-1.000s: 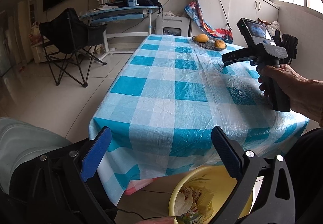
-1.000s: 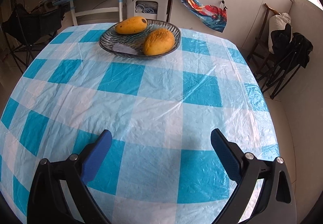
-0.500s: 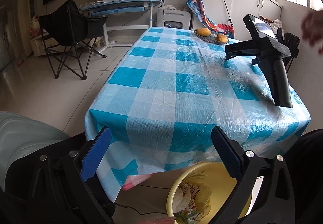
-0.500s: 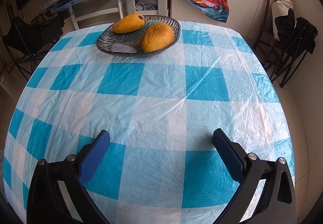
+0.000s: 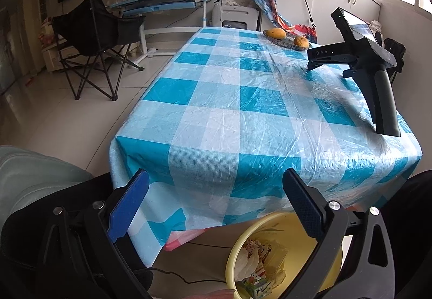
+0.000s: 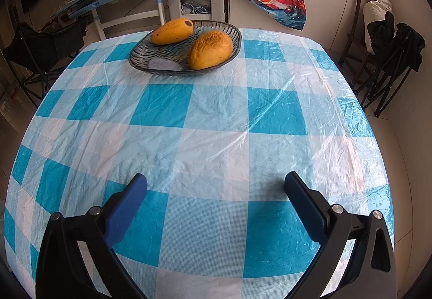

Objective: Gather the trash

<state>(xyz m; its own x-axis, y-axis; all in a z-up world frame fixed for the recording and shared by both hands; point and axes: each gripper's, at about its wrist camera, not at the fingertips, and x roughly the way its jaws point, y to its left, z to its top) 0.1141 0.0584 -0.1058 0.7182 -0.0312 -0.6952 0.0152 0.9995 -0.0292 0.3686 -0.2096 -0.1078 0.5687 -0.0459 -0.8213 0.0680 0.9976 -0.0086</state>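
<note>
A yellow bin (image 5: 237,247) sits on the floor under the table's near edge, with crumpled white paper and printed wrappers (image 5: 256,258) inside. My left gripper (image 5: 216,191) hangs open and bare above the bin's rim, below table height. The right gripper (image 5: 313,58) stands on its handle at the right of the checked table (image 5: 216,110), with no hand on it. In the right wrist view that gripper (image 6: 216,191) is open over the cloth (image 6: 216,150) and holds nothing. A white scrap (image 6: 164,64) lies in the glass dish (image 6: 232,29) beside two mangoes (image 6: 210,49).
A black folding chair (image 5: 94,37) stands on the floor to the left, with a blue desk (image 5: 162,2) behind it. Another dark folding chair (image 6: 391,56) stands right of the table. Dark trouser legs (image 5: 405,218) flank the bin.
The hand has let go of the right gripper, which now stands alone on the table. The right view has moved nearer the dish. The left gripper has drawn back and lower.
</note>
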